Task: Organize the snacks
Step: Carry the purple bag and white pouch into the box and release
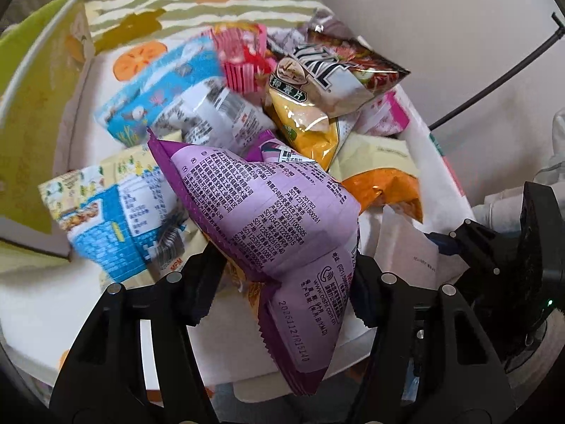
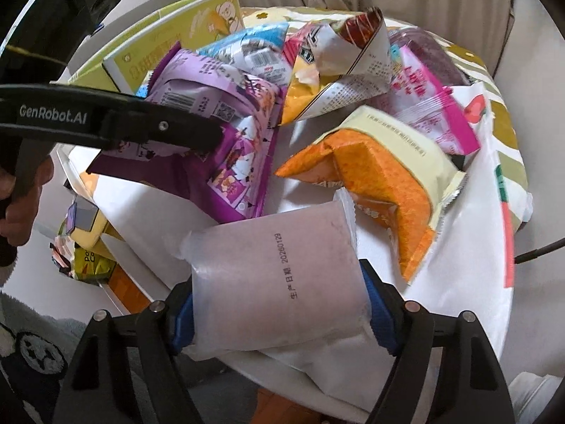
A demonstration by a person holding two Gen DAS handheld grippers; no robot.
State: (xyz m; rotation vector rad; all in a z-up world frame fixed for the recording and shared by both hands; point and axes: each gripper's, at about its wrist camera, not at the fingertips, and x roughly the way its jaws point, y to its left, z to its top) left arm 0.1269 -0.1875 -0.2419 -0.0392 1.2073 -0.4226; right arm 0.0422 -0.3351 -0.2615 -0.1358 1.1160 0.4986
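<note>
Snack packets (image 1: pixel 226 113) heaped on patterned tablecloth (image 1: pixel 212 3); left gripper (image 1: pixel 282 282) clamping purple packet (image 1: pixel 268 205), right gripper (image 2: pixel 279 318) clamping white packet (image 2: pixel 279 282).

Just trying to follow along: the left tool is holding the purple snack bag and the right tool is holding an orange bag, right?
Not quite. The right tool holds a pale, whitish packet with a printed date, as the right wrist view shows. The orange bag lies loose on the table beyond it. The left tool does hold the purple snack bag.
</note>
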